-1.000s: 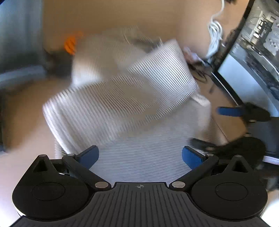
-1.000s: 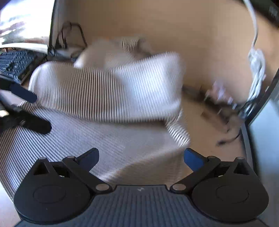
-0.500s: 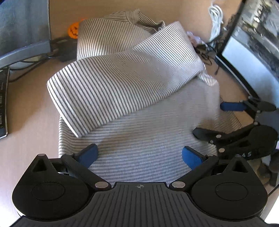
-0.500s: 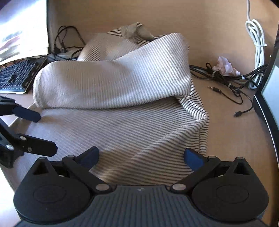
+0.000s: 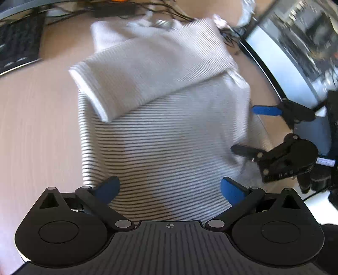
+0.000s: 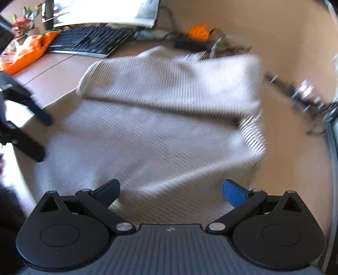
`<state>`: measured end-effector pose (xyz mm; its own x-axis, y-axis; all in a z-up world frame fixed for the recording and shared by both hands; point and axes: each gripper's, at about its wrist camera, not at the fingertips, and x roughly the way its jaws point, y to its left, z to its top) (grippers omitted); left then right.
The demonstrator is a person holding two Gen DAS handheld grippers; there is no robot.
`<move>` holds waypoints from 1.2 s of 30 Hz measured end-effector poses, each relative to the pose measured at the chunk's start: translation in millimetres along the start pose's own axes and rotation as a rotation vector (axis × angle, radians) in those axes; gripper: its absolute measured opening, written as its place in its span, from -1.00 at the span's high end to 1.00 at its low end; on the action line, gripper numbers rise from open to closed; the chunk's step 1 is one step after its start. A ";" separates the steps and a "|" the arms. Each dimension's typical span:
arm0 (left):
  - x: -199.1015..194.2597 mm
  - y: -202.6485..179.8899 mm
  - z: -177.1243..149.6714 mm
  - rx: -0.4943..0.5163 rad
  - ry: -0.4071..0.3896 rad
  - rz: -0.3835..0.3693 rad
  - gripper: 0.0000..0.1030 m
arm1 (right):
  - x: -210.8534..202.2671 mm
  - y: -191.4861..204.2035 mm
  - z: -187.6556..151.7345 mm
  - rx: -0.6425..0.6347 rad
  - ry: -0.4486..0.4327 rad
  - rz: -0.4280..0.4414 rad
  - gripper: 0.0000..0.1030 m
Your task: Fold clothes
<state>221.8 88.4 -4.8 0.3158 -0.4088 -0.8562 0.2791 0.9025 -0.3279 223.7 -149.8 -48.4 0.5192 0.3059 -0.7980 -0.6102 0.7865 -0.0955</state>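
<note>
**Inspector A:** The setting was a tan wooden worktop (image 5: 38,118) with a plain beige wall behind it. What lay on it?

**Inspector B:** A striped shirt (image 5: 164,148) lay spread at the centre of the worktop, hem toward both cameras. One sleeve (image 5: 147,69) was folded across the upper part of the shirt's body, its cuff pointing toward the shirt's left edge. Both views were blurred, so the finer creases could not be read.

**Inspector A:** The state of the tongs?

**Inspector B:** The left tongs (image 5: 170,187) stood apart over the shirt's hem, holding nothing. The right tongs (image 6: 171,191) were likewise spread wide above the hem, nothing between the jaws. In the left view the right tongs (image 5: 259,131) appeared at the shirt's right edge, also apart; whether the lower finger touched the cloth could not be told.

**Inspector A:** Surroundings, taken from the shirt?

**Inspector B:** A black keyboard (image 6: 88,40) lay beyond the shirt's far left corner, with an orange bag (image 6: 27,52) further left of it. A small orange pumpkin figure (image 6: 199,32) sat behind the shirt by the wall, among dark cables (image 5: 109,8). A monitor (image 5: 295,52) stood right of the shirt, with loose cables (image 6: 304,95) between the two.
</note>
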 end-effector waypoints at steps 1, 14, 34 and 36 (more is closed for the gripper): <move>-3.5 2.5 0.7 -0.001 -0.025 0.031 -1.00 | -2.2 0.9 6.2 -0.014 -0.031 -0.036 -1.00; -48.8 42.5 23.4 0.005 -0.211 0.445 -1.00 | 37.4 90.9 76.2 -0.377 -0.163 -0.108 -1.00; 8.8 7.1 67.1 0.202 -0.203 0.469 -1.00 | -1.5 -64.1 86.6 0.104 -0.225 -0.805 -1.00; 26.1 -2.5 80.1 0.246 -0.222 0.502 -1.00 | -7.4 -60.2 73.9 0.082 -0.212 -0.770 -1.00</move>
<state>302.0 64.7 5.7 0.6379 0.0167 -0.7699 0.2399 0.9457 0.2193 300.9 -159.7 7.3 0.8843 -0.2492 -0.3948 0.0070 0.8526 -0.5225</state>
